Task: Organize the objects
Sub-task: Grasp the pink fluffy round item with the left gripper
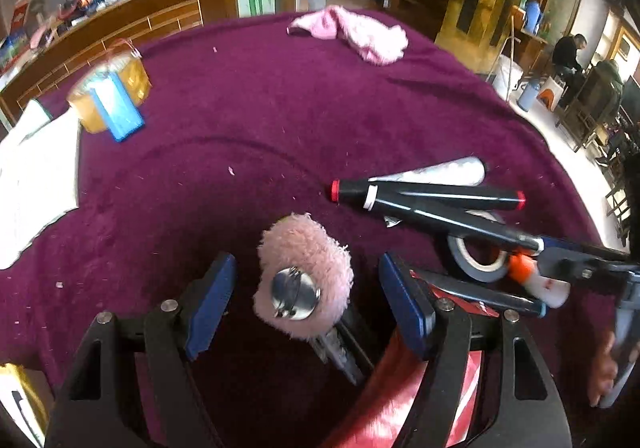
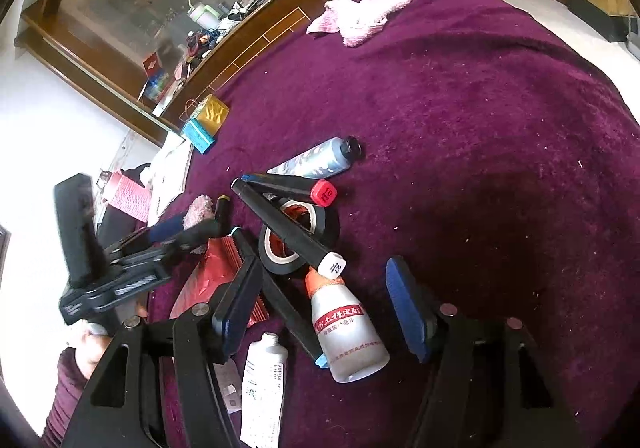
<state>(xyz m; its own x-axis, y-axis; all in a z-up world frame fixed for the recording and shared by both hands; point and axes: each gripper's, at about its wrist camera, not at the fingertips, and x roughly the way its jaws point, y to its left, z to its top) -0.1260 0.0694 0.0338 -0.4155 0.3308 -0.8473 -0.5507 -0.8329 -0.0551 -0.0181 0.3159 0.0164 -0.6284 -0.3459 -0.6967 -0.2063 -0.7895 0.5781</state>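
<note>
Pink plush badge (image 1: 304,272) looks light and soft, with a hard metal pin back (image 1: 295,295) facing up; I'd pinch across the fluffy rim, not the slick disc. It lies on the purple cloth (image 1: 280,108) between the left gripper (image 1: 306,306) jaws, which stand wide and clear of it. Right gripper (image 2: 320,312) is also open, straddling the glue bottle (image 2: 348,332) in the marker pile, holding nothing.

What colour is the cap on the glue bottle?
Orange; the glue bottle shows best in the right wrist view.
</note>
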